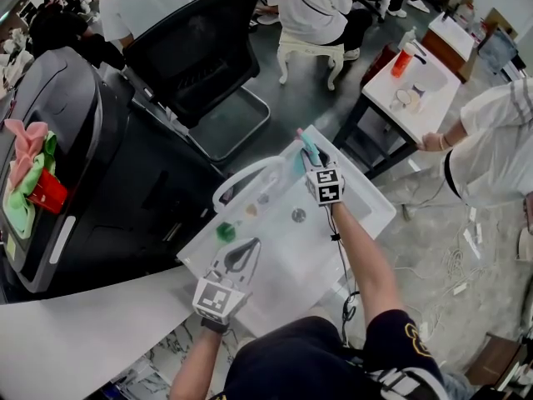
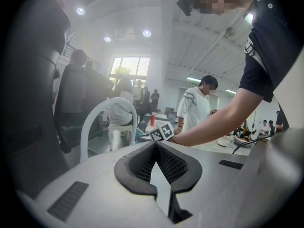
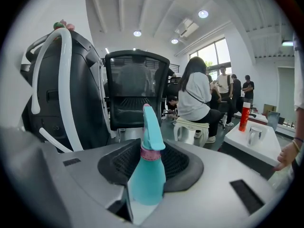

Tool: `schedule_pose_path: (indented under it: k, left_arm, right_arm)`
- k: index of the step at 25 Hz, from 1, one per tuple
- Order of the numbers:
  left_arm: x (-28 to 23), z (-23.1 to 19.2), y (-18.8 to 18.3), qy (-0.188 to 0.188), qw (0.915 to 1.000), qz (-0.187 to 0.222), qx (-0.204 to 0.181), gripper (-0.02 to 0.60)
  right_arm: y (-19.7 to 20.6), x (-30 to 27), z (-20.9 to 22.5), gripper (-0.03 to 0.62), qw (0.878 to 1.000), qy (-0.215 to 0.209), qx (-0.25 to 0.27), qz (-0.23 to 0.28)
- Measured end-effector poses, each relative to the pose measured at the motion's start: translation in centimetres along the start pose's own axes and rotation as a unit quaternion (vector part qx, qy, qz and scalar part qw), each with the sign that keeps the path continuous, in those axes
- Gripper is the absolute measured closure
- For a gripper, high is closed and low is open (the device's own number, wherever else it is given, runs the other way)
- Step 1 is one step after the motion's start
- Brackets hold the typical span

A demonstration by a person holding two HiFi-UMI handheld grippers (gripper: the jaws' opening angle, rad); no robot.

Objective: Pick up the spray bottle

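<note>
Clearly we clamp the spray bottle (image 3: 146, 175) in the right gripper (image 1: 313, 155), jaws of the left gripper (image 2: 156, 147) together and empty; any lift off the tabletop (image 1: 283, 265) is unclear.

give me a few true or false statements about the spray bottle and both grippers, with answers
1. The spray bottle is teal. True.
2. The left gripper holds it. False: it sits between the right gripper jaws, and the left one is empty.
3. The bottle lies on its side. False: it stands upright.
4. A black office chair stands beyond the white table. True.
</note>
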State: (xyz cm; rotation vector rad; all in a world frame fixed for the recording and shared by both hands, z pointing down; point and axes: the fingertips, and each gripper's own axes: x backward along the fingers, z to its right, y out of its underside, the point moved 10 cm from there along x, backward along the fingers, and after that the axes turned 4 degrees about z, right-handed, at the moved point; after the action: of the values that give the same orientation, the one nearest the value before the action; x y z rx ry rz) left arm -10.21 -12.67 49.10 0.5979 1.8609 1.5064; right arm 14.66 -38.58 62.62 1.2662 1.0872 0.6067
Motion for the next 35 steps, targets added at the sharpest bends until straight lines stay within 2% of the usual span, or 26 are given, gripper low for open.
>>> schedule_pose_path:
  k: [18, 35]
  left_arm:
    - [2.6, 2.1, -0.3, 0.006, 0.9998, 0.014, -0.017, 0.565]
    - [4.9, 4.6, -1.4, 0.032, 0.9977, 0.045, -0.039, 0.565]
  right_arm:
    - [-3.5, 4.8, -0.6, 0.462, 0.999, 0.011, 0.005, 0.04]
    - [-11.2, 16.9, -3.1, 0.462, 0.991, 0.013, 0.01, 0.131]
